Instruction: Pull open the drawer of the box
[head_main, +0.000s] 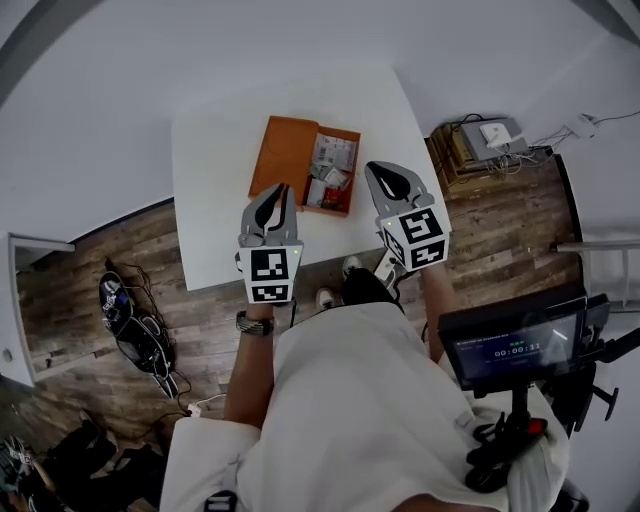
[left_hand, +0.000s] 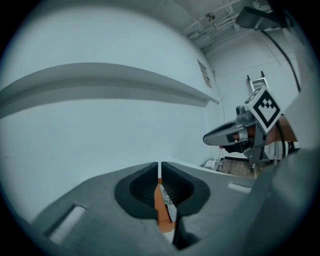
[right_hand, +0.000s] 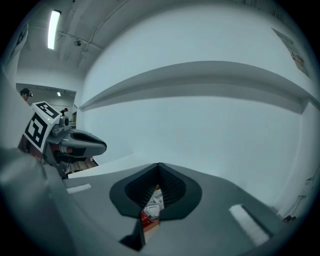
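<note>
An orange box (head_main: 288, 152) lies on the white table (head_main: 210, 180). Its drawer (head_main: 345, 208) stands pulled out on the right side, with several packets (head_main: 332, 165) inside. My left gripper (head_main: 280, 192) hovers just in front of the box with its jaws together and nothing held. My right gripper (head_main: 378, 170) is beside the drawer's right edge, also shut and empty. In the left gripper view the tips (left_hand: 159, 165) meet, and orange box (left_hand: 161, 207) shows below them. In the right gripper view the tips (right_hand: 159, 166) meet above the packets (right_hand: 152, 204).
The table's near edge runs just under both grippers. Cables and gear (head_main: 135, 320) lie on the wood floor at left. A low stand with electronics (head_main: 485, 145) sits at the back right. A monitor on a stand (head_main: 515, 340) is at my right.
</note>
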